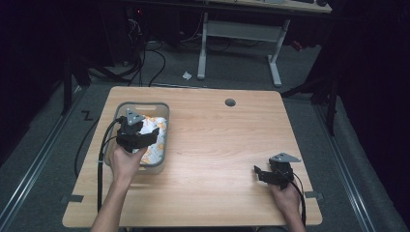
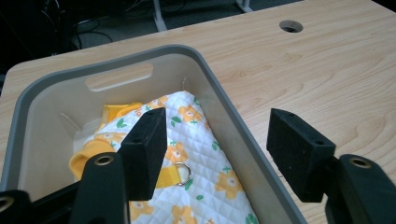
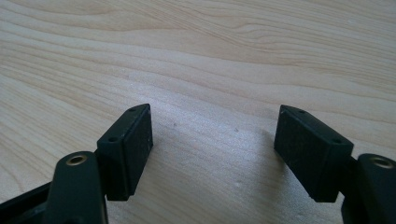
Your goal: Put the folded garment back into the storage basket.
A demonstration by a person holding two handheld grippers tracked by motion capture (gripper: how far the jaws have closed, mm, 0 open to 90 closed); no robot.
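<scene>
A wooden table (image 1: 217,145) with a pale grain takes up most of the high view, and a small round hole (image 1: 230,102) sits near its far edge. At the table's left side stands a grey plastic bin (image 1: 162,108) with a slot handle cut into its far wall. Inside the bin lies a quilted white cloth (image 2: 205,158) printed with orange flowers and green leaves, with yellow trim at its edge; it covers much of the bin's floor and leans against the wall nearest the middle of the table. A yellow strap with a small metal ring (image 2: 183,171) lies on the cloth. The left gripper (image 1: 140,137) hangs over the bin, above the cloth, held in the person's left hand (image 1: 124,162). In the left gripper view its two black jaws stand wide apart with nothing between them, one over the cloth and the other over the bin's rim and the bare wood beyond. The right gripper (image 1: 258,173) sits low over the table near its right front corner, well apart from the bin, held in the right hand (image 1: 286,195); its jaws are also spread wide over bare wood, gripping nothing.
</scene>
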